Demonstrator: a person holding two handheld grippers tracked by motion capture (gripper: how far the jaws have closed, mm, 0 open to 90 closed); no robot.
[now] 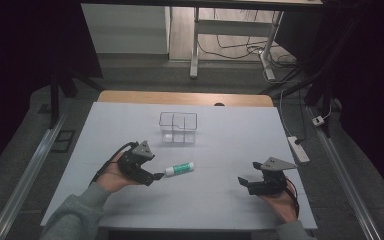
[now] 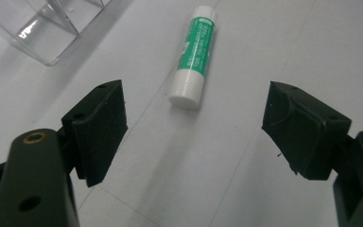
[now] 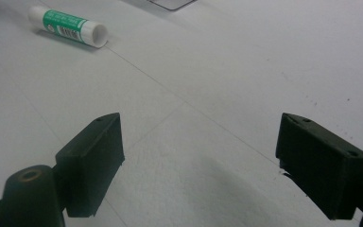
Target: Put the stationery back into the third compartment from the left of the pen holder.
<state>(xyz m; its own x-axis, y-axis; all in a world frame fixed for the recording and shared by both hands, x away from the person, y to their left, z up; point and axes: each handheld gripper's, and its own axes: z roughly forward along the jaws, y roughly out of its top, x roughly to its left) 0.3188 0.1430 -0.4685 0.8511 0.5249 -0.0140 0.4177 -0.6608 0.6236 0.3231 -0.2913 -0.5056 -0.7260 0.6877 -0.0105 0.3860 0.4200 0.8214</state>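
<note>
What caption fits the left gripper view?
Open left gripper lined up on a lying glue stick, clear organizer beyond.

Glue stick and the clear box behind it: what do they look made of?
Glue stick: smooth, slightly glossy white plastic by its look, wrapped in a green printed label. Clear box: transparent hard plastic, probably acrylic, with see-through walls, bright edge reflections and inner dividers.

The glue stick is white with a green label bearing white print and a barcode. The counter is pale grey-white; both grippers' jaws are black.
</note>
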